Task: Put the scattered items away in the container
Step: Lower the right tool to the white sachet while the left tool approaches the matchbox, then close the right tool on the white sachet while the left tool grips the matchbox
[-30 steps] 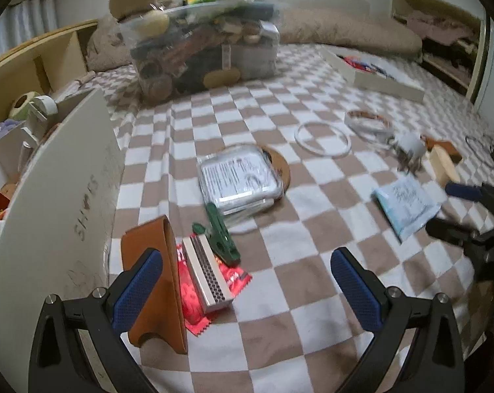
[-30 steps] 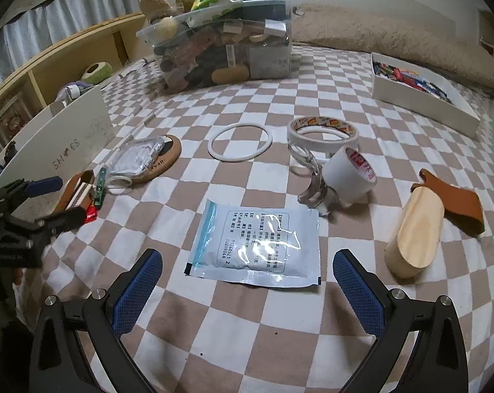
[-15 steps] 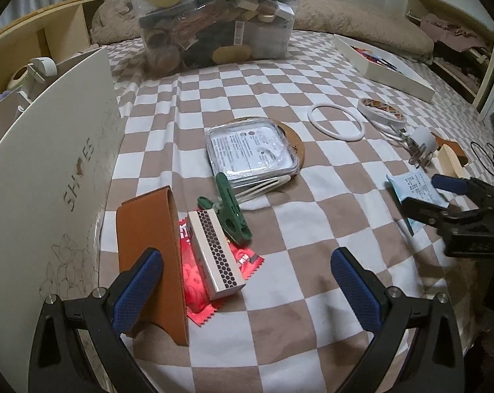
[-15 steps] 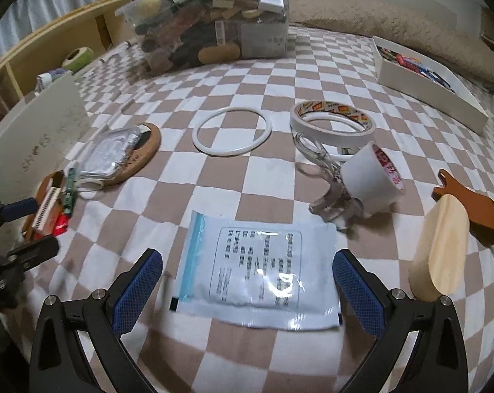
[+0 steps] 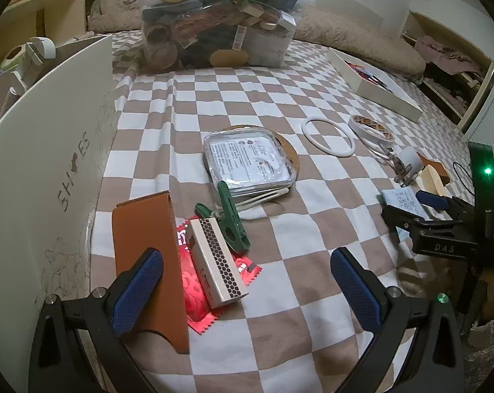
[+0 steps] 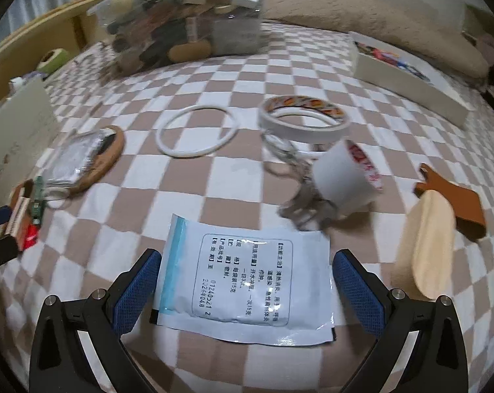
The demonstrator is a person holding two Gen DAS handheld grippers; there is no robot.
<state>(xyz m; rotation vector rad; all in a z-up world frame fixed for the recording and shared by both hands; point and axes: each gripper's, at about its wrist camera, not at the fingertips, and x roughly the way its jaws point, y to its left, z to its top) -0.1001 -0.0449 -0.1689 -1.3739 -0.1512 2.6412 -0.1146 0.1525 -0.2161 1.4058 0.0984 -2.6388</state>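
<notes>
My left gripper [image 5: 247, 288] is open, low over the checkered cloth, with a matchbox [image 5: 215, 262] lying on a red wrapper [image 5: 194, 294] between its fingers and a brown leather piece [image 5: 148, 245] under the left finger. A green clip [image 5: 230, 219] and a clear packet [image 5: 248, 162] lie just beyond. My right gripper [image 6: 245, 288] is open, its fingers on either side of a pale blue sachet [image 6: 247, 278]. Past it sit a white tape roll [image 6: 345, 177], a flat tape ring [image 6: 302, 119], a white hoop [image 6: 197, 134] and a wooden block [image 6: 427, 245]. A full clear container [image 5: 217, 23] stands at the back.
A white shoebox wall [image 5: 47, 150] rises close on the left of the left gripper. A white tray [image 5: 374, 82] with small items sits at the back right. Beige pillows [image 6: 361, 16] line the far edge. A wooden shelf [image 5: 50, 16] stands at the far left.
Both grippers have dropped lower and closer to the cloth. The matchbox and wrapper now lie between the left fingers, and the sachet lies between the right fingers.
</notes>
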